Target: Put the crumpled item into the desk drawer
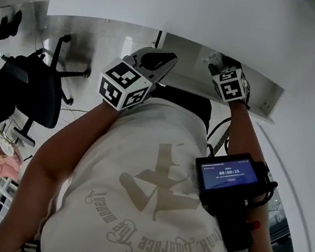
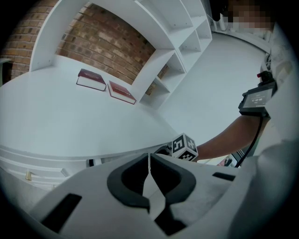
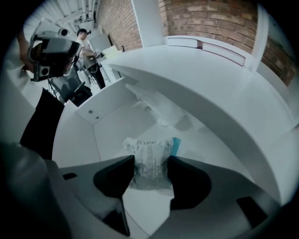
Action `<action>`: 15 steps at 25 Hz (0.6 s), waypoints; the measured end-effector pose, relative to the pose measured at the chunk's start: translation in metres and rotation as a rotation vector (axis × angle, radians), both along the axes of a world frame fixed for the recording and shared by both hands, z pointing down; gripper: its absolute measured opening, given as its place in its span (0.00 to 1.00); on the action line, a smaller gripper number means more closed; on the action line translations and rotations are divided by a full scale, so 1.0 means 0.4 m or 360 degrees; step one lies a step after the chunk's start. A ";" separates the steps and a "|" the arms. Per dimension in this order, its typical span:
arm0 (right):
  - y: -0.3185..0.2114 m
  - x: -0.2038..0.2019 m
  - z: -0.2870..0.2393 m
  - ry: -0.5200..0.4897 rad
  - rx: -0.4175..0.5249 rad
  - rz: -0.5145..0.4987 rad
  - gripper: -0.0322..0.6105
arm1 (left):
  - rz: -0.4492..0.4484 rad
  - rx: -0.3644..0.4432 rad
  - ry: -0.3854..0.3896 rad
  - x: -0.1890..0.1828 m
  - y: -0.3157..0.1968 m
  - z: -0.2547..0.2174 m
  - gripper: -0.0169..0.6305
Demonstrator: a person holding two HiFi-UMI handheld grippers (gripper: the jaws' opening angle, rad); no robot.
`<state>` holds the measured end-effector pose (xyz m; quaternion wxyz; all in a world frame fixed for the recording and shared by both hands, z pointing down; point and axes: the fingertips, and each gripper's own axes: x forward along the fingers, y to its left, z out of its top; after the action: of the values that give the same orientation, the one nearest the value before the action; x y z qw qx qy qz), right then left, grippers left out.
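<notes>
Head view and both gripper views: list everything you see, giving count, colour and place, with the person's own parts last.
Desk: one, white, beside shelves.
Books: two, dark red, on desk.
Shelves: one, white, against brick wall.
Drawer: one, white, open under desk.
Packet: one, clear, crumpled, held above drawer.
Chair: one, black, at head view's left.
Screen: one, black, on right forearm.
Left gripper: one, grey, fingers together, empty.
Right gripper: one, grey, fingers on packet.

In the head view, the desk (image 1: pixel 189 8) top hides much of the drawer (image 1: pixel 262 92) beneath it. Print on the crumpled item (image 3: pixel 148 161), under the desk edge, is too small to read.
</notes>
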<state>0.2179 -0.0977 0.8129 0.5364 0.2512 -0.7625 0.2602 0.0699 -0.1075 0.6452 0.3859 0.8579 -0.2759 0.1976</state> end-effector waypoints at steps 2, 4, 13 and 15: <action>0.005 -0.006 0.014 0.0016 0.0002 -0.0114 0.42 | -0.0008 -0.0011 -0.0004 -0.004 -0.003 0.011 0.08; 0.010 -0.011 0.010 0.0028 0.0011 -0.0210 0.42 | -0.0017 -0.0019 -0.0006 -0.010 -0.002 0.007 0.08; 0.053 -0.010 0.033 0.0076 -0.0017 -0.0511 0.44 | -0.0037 -0.0016 -0.0024 -0.004 0.004 -0.015 0.08; 0.054 -0.002 0.039 0.0091 -0.0019 -0.0515 0.44 | -0.0038 -0.0015 -0.0030 -0.004 0.004 -0.016 0.08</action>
<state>0.2170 -0.0761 0.8286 0.5943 0.1291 -0.7759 0.1677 0.0681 -0.1057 0.6389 0.3897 0.8507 -0.2889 0.2022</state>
